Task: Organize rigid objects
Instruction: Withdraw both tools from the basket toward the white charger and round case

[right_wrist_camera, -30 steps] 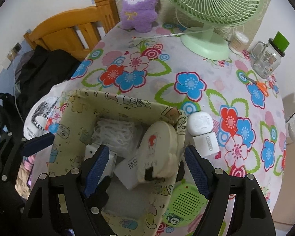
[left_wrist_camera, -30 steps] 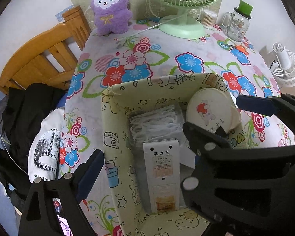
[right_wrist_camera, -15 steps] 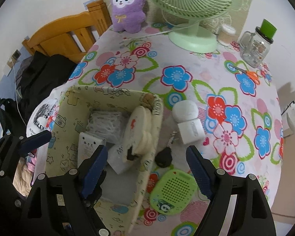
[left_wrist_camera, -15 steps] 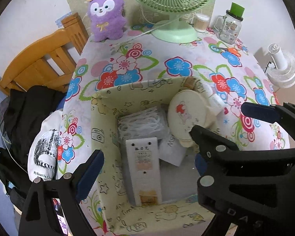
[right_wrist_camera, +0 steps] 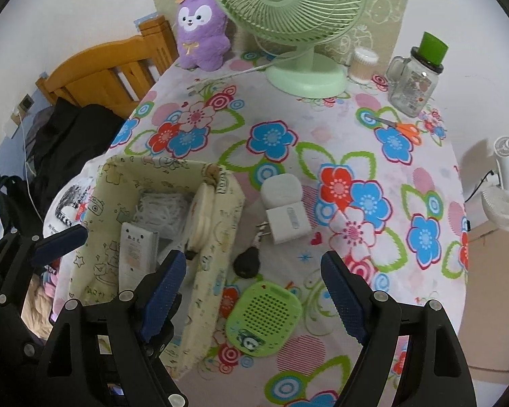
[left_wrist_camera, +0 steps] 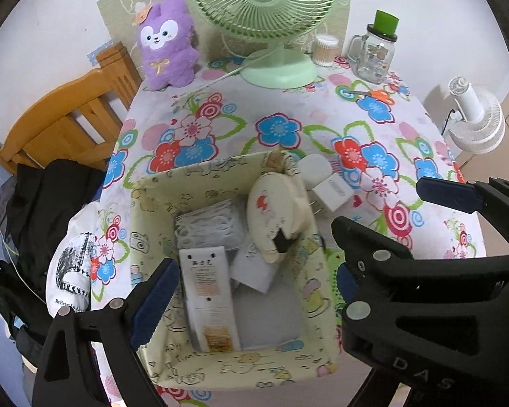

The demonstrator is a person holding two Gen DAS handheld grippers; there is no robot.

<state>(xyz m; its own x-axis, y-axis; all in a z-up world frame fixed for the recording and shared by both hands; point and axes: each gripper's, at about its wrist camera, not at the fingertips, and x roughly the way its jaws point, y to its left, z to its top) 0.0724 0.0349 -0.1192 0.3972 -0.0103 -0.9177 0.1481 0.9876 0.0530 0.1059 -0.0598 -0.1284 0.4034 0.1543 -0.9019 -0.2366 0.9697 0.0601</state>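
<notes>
Right tool (right_wrist_camera: pixel 254 291) spread wide, empty, above green speaker (right_wrist_camera: pixel 264 318), beside basket (right_wrist_camera: pixel 217 264)

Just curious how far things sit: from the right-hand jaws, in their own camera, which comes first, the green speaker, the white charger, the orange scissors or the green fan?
1. Green speaker, directly ahead.
2. White charger, mid-table.
3. Orange scissors, far right.
4. Green fan, at the back.
</notes>
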